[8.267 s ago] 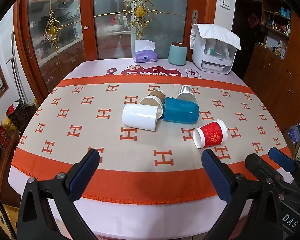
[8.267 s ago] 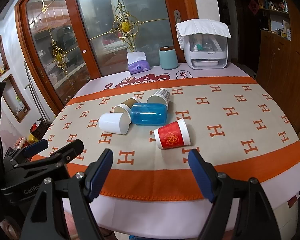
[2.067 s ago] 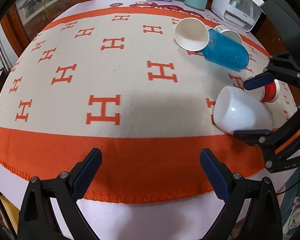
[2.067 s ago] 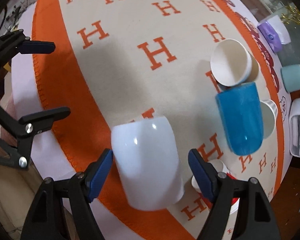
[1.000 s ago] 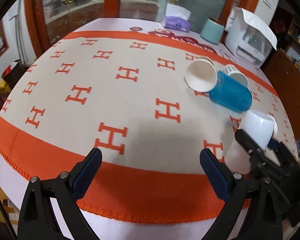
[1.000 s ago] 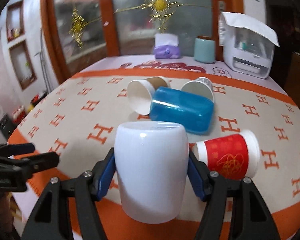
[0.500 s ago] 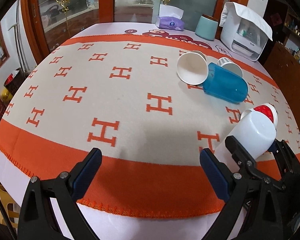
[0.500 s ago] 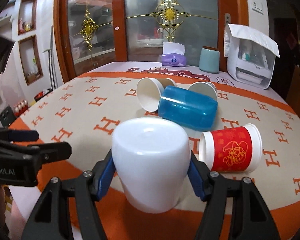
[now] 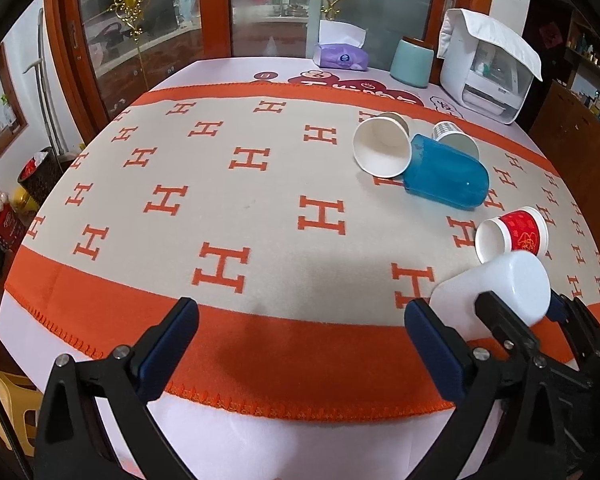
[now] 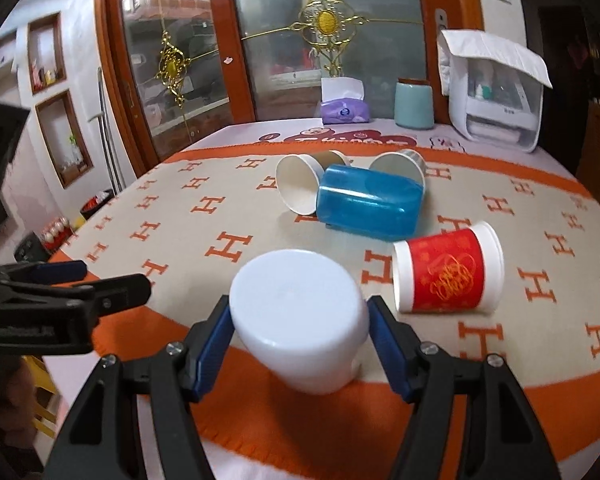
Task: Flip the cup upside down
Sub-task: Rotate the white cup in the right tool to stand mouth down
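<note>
My right gripper (image 10: 300, 320) is shut on a white cup (image 10: 300, 320), held mouth down with its flat base up, tilted toward the camera, low over the orange border of the cloth. The same cup shows in the left wrist view (image 9: 496, 292) at the right, between the right gripper's fingers. My left gripper (image 9: 300, 340) is open and empty over the near table edge. A red paper cup (image 10: 448, 270), a blue cup (image 10: 368, 206) and two paper cups (image 10: 300, 188) lie on their sides beyond.
The round table carries an H-patterned orange and beige cloth (image 9: 220, 200). At the far edge stand a tissue pack (image 9: 342, 54), a teal canister (image 9: 414, 62) and a white appliance (image 9: 488, 76). Glass cabinet doors stand behind the table.
The right gripper has lowered the upside-down white cup toward the cloth and tipped it toward the camera. The left gripper has stayed open, its view drawing back slightly.
</note>
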The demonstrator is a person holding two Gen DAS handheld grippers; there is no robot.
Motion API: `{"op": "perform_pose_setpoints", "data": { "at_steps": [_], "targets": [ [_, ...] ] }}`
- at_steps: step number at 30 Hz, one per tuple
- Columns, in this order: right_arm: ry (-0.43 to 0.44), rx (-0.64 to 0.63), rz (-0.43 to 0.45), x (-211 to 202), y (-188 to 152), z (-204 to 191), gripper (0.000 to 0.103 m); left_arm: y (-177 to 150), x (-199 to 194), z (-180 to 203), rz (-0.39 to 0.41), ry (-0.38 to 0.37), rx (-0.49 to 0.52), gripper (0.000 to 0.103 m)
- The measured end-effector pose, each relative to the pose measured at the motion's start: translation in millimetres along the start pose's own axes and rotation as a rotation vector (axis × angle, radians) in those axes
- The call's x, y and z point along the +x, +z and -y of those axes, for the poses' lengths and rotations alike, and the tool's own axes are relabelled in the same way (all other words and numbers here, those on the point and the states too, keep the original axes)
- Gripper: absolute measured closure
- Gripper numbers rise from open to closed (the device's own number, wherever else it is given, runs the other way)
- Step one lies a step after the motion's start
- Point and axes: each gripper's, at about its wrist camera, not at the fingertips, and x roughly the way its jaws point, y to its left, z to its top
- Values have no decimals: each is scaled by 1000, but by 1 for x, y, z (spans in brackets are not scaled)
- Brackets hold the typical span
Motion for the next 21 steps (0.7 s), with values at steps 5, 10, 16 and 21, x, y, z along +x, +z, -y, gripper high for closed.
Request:
{"op": "perform_pose_setpoints", "data": {
  "at_steps": [5,10,16,21],
  "targets": [
    [9,28,16,-14,-2,5,35,-1,-4,6,6,-1,17,1],
    [-4,18,7,1,-1,5,35,-2,-3,8,-7,-4,15,1],
    [37,61,21,12,3,10,37,-1,-6,7,7,12,11,1],
    [52,59,32,20,7,3,37,0,-7,4,19,15,3,1]
  ]
}}
